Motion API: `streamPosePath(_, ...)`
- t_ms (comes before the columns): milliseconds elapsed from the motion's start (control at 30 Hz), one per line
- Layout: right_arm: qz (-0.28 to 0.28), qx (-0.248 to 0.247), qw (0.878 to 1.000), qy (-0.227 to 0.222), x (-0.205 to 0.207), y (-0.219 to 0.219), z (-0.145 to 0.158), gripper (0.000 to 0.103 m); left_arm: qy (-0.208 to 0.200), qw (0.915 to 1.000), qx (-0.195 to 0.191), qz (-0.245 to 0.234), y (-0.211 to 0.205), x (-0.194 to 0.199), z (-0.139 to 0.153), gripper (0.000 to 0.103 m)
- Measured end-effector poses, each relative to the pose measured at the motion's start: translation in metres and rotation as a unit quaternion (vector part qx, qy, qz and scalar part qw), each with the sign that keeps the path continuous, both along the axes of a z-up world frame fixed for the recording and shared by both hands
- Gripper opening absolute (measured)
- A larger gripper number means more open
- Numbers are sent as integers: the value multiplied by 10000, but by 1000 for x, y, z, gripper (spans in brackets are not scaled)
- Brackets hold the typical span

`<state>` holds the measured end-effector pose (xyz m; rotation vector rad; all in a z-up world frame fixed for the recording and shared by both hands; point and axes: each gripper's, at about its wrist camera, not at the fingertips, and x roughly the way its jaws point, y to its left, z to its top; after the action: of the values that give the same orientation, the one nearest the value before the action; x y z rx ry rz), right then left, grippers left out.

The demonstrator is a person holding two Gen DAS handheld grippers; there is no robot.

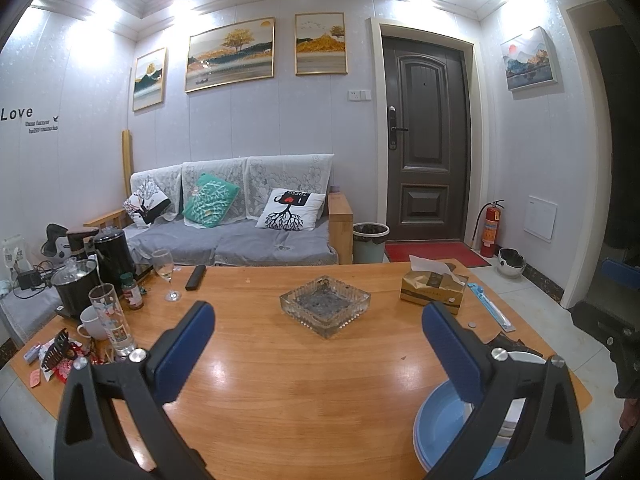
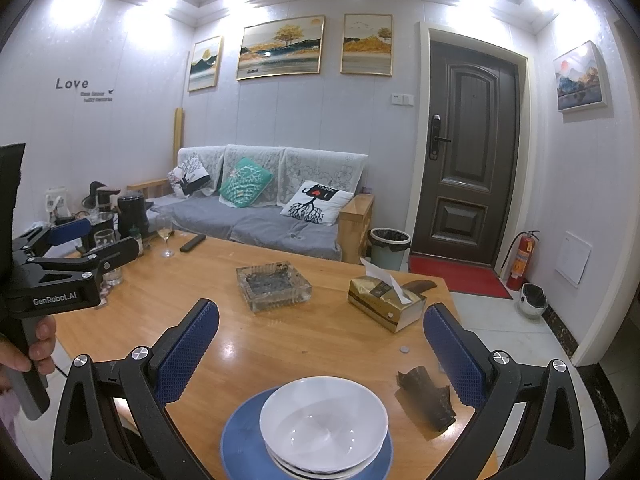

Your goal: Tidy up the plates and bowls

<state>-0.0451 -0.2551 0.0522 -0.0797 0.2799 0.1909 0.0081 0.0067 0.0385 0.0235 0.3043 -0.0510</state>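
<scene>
Both the left gripper and the right gripper are wide open and hold nothing. The white bowls stacked on the blue plate near the desk edge could slide off if pushed.

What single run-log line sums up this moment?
left hand-held gripper: open, empty | right hand-held gripper: open, empty | white bowl: on blue plate | table: wooden

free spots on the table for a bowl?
Bare wood lies between the square glass ashtray and the white bowls stacked on the blue plate, and left of that stack. Crowded: the far left edge around the tall printed glass, and near the gold tissue box.
</scene>
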Motion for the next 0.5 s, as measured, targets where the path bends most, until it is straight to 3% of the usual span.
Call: streamPosePath(500,3,0,10000,0,0,-1,0,102,-11,10000,-3,5,0,0,1,103)
